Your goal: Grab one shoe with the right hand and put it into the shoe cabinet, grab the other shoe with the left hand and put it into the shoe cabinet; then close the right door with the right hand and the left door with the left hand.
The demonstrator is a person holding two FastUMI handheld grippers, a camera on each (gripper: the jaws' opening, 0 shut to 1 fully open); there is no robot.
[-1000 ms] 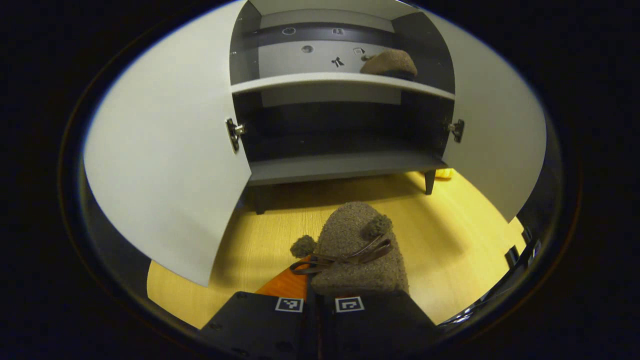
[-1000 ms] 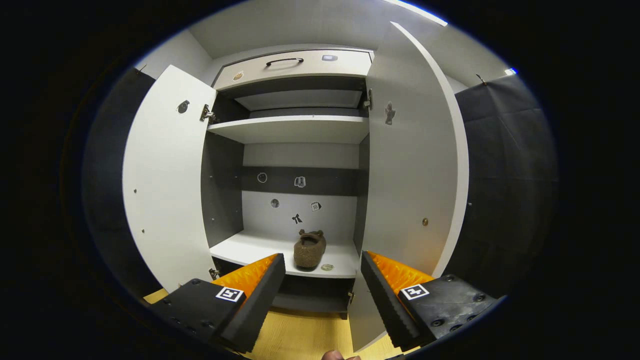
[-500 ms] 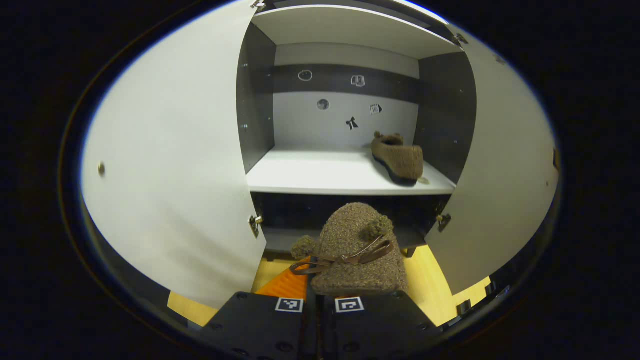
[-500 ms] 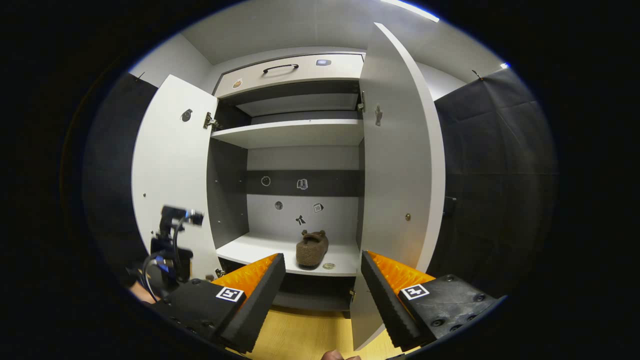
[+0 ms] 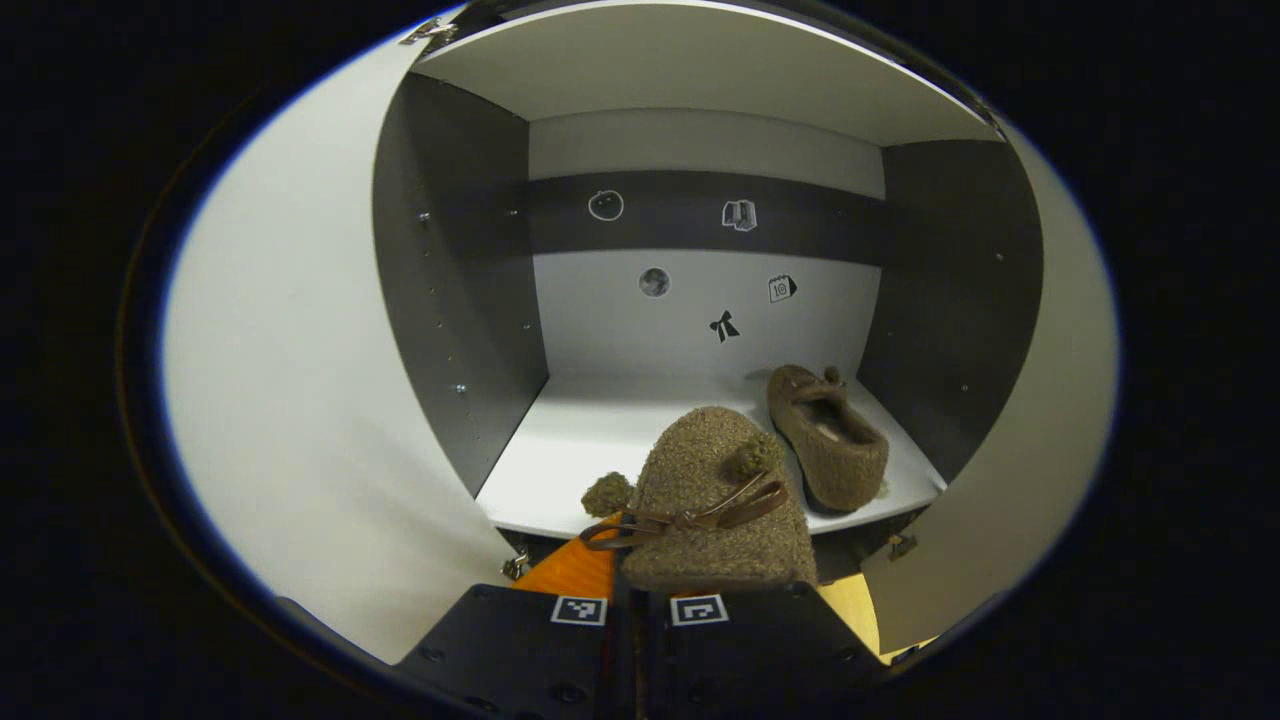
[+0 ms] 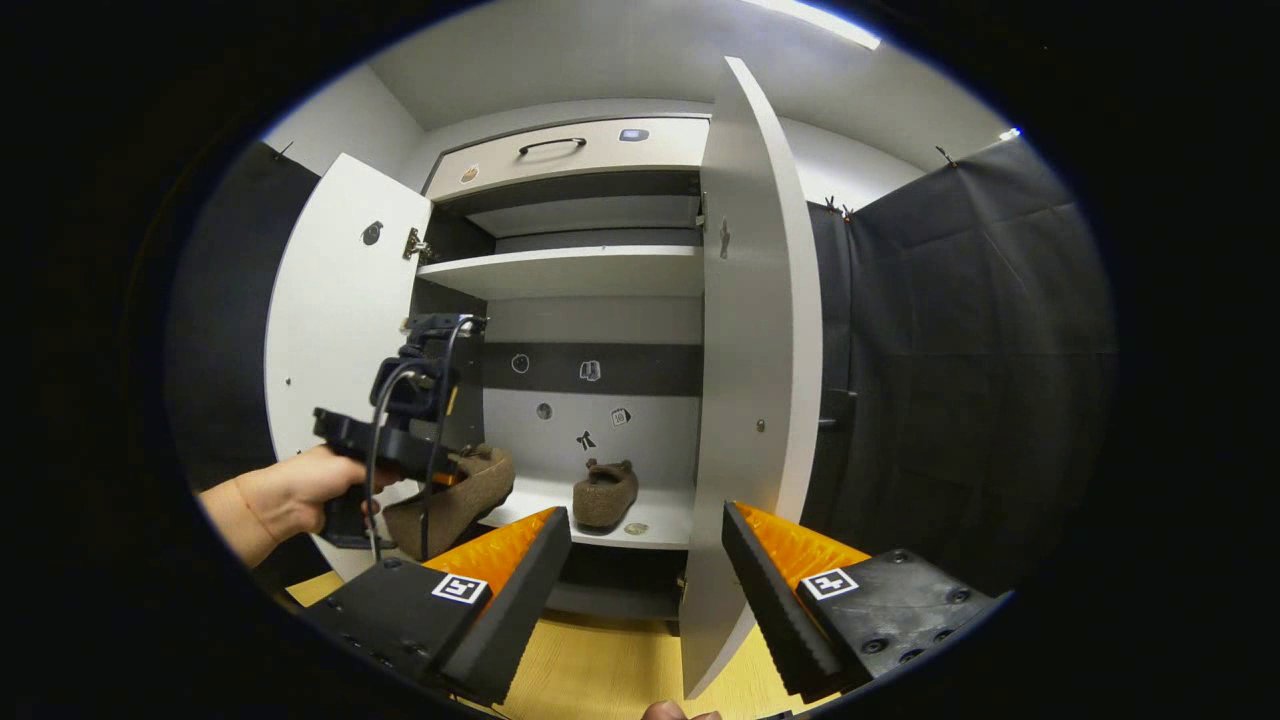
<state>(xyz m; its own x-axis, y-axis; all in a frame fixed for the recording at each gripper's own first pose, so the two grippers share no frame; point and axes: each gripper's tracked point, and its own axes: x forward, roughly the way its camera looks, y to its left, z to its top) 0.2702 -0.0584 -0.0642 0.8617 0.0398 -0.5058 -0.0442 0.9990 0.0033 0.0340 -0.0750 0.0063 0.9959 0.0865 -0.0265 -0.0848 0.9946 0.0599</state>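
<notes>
While my left gripper [image 5: 640, 590] clamps the fuzzy brown shoe [image 5: 712, 500] by its heel end, with the fingers pressed nearly together on it and the toe pointing toward twelve o'clock, I see it held in front of the white shelf [image 5: 600, 450] of the shoe cabinet [image 5: 450, 300], its toe over the shelf's front edge; whether the sole touches the shelf I cannot tell; a thin brown bow lies across the shoe's top, and a small pom-pom sits at its nine o'clock side. The other shoe [image 5: 828, 435] lies on that shelf at about two o'clock from the held one, near the right inner wall, apart from it.

In the right gripper view, my right gripper [image 6: 645, 590] is spread wide with nothing between its fingers; the space between them frames the shelf and the resting shoe at twelve o'clock. At nine o'clock there, a hand [image 6: 290, 495] holds the left gripper with the shoe at the cabinet's mouth. The left door [image 6: 335, 330] stands open at ten o'clock; the right door [image 6: 755, 350] stands open at one o'clock, seen almost edge-on; a drawer [image 6: 570, 150] with a dark handle sits at the cabinet's top.
</notes>
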